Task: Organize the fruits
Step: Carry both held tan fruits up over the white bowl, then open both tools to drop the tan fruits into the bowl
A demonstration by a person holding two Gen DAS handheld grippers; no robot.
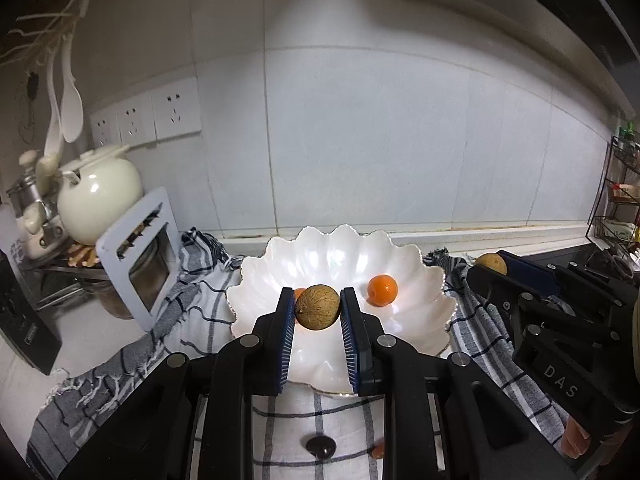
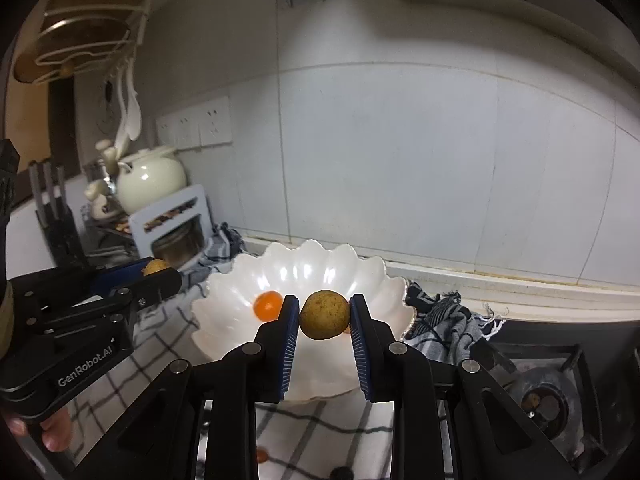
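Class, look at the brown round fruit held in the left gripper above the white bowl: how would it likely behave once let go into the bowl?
The brown round fruit is ball-shaped, so it would probably roll down the white bowl's sloping glossy wall. It keeps its shape between the left gripper's pads, so likely firm. It may bump the orange fruit.

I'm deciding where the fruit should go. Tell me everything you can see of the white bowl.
The white bowl is wide, glossy and petal-shaped with a scalloped rim, looking like glazed ceramic. It sits upright on a checked cloth near the tiled wall. An orange fruit lies inside; another is partly hidden.
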